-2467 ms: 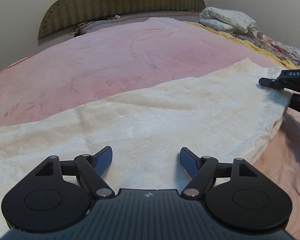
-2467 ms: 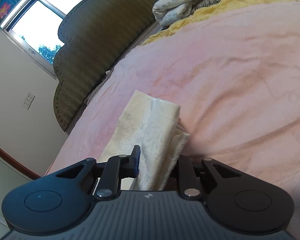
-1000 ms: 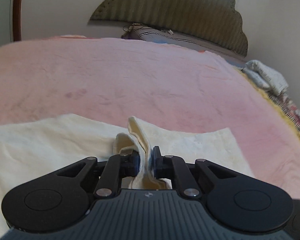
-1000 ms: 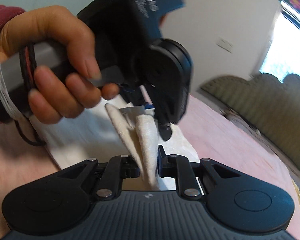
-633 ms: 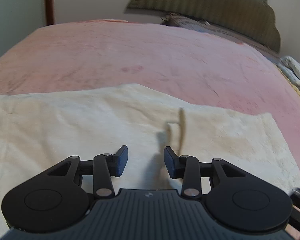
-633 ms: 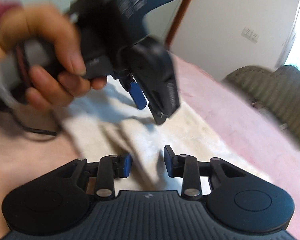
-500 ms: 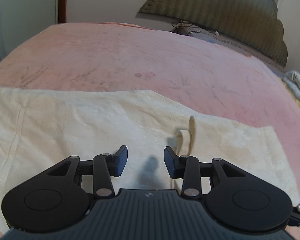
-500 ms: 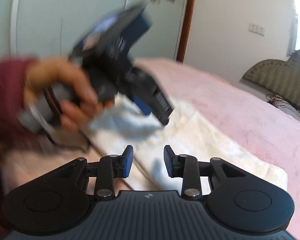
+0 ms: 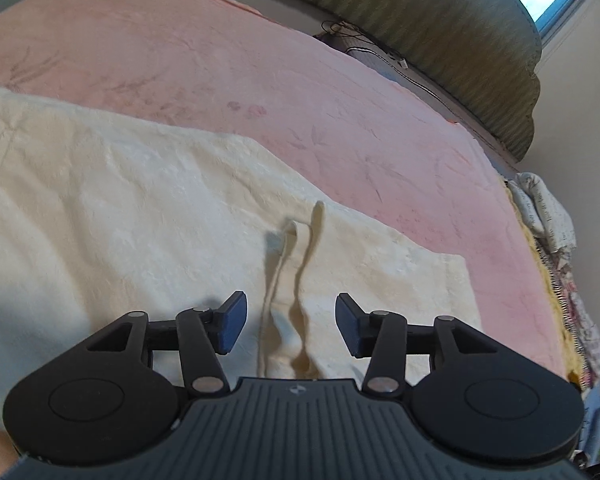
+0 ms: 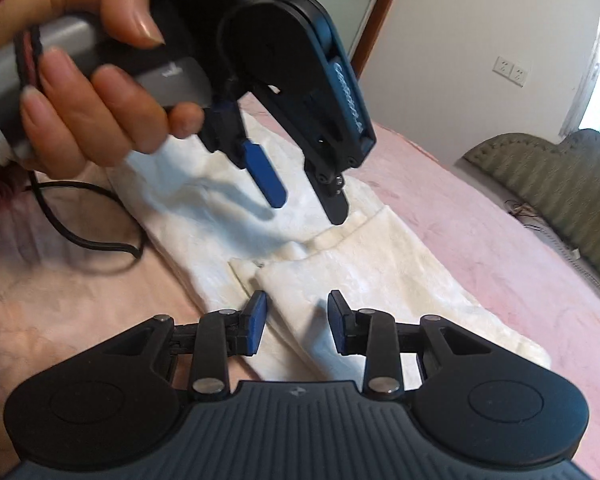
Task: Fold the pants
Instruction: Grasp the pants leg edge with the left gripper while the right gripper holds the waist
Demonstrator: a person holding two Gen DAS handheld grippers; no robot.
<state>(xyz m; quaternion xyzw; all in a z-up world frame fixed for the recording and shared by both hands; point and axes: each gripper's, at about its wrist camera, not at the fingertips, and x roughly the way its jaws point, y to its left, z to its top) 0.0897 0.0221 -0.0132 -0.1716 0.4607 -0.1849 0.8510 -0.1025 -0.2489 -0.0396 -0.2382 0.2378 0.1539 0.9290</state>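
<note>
The cream pants (image 9: 140,216) lie folded on the pink bed (image 9: 260,80), two drawstrings (image 9: 300,264) trailing across them. A green headboard (image 9: 440,28) and crumpled bedding (image 9: 544,208) sit beyond. The left hand-held gripper (image 10: 306,200) hovers above the cloth, jaws apart and empty; the right hand-held gripper (image 10: 296,322) likewise, open over the folded edge.

We hold black grippers — the left gripper (image 10: 306,200) and right gripper (image 10: 296,326) alike, with blue pads (image 10: 266,172), silver screws and ribbed grey housing. Our bare-skinned hand (image 10: 88,76) wears a maroon sleeve — a black cable trails beneath that hand.
</note>
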